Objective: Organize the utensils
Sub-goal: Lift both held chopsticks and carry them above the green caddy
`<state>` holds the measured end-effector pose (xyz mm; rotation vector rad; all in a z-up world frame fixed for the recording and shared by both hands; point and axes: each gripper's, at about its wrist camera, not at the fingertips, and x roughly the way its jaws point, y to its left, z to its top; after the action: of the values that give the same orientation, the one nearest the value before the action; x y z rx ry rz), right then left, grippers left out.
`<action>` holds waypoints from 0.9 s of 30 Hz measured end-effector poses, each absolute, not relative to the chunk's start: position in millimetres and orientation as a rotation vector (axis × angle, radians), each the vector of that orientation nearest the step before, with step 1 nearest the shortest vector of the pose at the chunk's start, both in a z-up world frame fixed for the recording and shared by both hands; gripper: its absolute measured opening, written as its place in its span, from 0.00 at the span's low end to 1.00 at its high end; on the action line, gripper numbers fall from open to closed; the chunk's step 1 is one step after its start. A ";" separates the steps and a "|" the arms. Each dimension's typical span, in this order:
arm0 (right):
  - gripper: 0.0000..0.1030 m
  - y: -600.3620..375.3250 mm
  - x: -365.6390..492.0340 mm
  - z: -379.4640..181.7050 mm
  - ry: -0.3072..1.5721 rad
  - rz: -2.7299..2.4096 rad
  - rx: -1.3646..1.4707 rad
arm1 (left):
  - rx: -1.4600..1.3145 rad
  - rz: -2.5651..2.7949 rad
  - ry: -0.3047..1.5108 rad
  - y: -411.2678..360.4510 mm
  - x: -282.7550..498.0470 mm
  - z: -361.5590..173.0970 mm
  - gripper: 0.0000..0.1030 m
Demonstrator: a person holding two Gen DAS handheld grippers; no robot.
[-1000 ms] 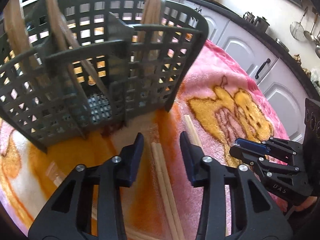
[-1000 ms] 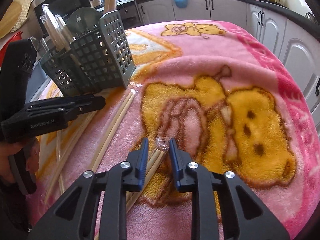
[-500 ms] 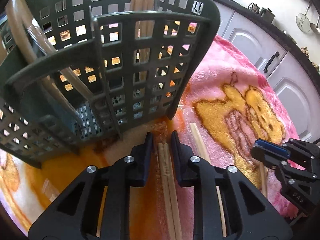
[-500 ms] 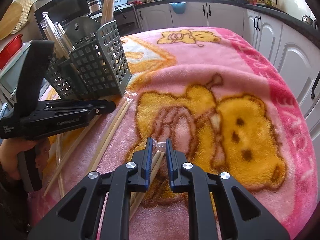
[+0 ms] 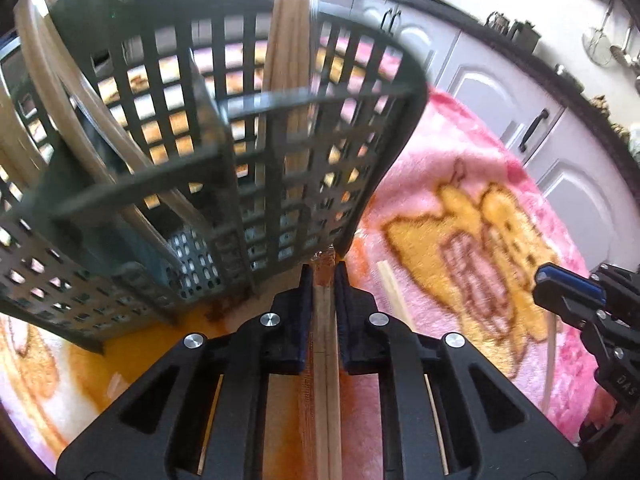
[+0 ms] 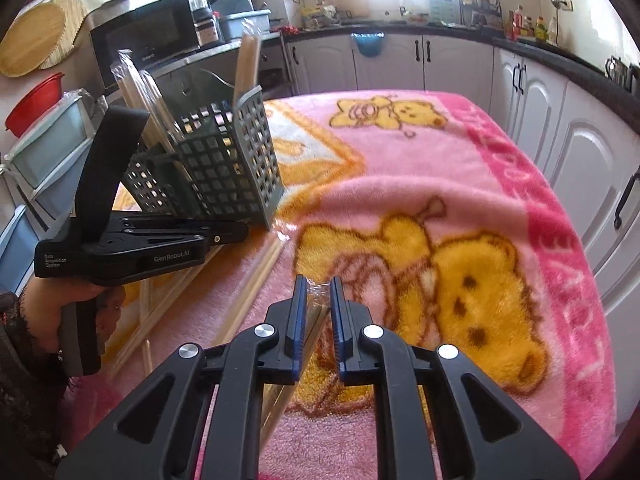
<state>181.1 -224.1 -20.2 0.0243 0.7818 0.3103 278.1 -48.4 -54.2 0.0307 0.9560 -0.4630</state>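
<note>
Pinching a pair of pale wooden chopsticks in a clear wrapper (image 5: 328, 360), the left gripper (image 5: 323, 276) has both fingers pressed against the pair's sides in the left wrist view. The fingertips sit just beside the near lower edge of the dark grey plastic lattice utensil basket (image 5: 248, 152). The basket stands on the pink fleece blanket with yellow bear print (image 5: 460, 184). Upright wrapped chopstick bundles (image 5: 292, 40) rise from its compartments. A loose pale chopstick (image 5: 394, 292) lies on the blanket just to the right of the gripper. The right gripper (image 5: 568, 292) appears at the right edge.

In the right wrist view, the right gripper (image 6: 319, 292) has its fingers narrowly spread around the near end of another wrapped chopstick pair (image 6: 312, 320). Contact between the pads and this pair cannot be confirmed. The pair rests on the blanket (image 6: 440, 160). The utensil basket (image 6: 224, 168) stands at the far left, with bundles (image 6: 246, 64) protruding above its rim. The left gripper (image 6: 240, 232) lies low at the basket's base. Several loose chopsticks (image 6: 256, 276) lie on the blanket between both grippers.
</note>
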 end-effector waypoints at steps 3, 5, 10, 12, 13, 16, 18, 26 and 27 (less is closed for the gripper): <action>0.11 -224.4 178.7 -10.0 0.752 0.307 0.012 | 0.011 -0.493 0.910 -46.8 271.8 -36.4 0.07; 0.10 -224.9 176.4 -2.5 0.723 0.306 0.002 | 0.009 -0.501 0.877 -45.5 266.2 -23.0 0.07; 0.10 -224.4 171.5 17.0 0.671 0.309 -0.018 | -0.014 -0.530 0.793 -39.9 249.4 11.5 0.07; 0.09 -223.3 169.7 25.4 0.651 0.316 -0.025 | -0.016 -0.541 0.752 -38.5 241.0 28.1 0.07; 0.09 -223.5 169.3 28.6 0.645 0.316 -0.028 | -0.018 -0.547 0.727 -38.0 236.6 37.7 0.07; 0.09 -222.6 166.8 38.3 0.622 0.324 -0.032 | -0.019 -0.560 0.681 -36.7 226.4 55.4 0.07; 0.08 -220.6 165.5 44.2 0.609 0.330 -0.033 | -0.021 -0.571 0.649 -33.5 219.8 68.7 0.07; 0.08 -216.9 159.5 68.9 0.539 0.336 -0.036 | -0.016 -0.606 0.573 -41.3 199.3 100.5 0.07; 0.08 -217.0 159.1 73.5 0.528 0.338 -0.036 | -0.018 -0.609 0.562 -41.3 197.0 104.4 0.07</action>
<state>159.1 -217.0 73.5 -0.0359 0.5276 0.3380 197.0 -41.3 104.4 -0.0180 0.5617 -0.6090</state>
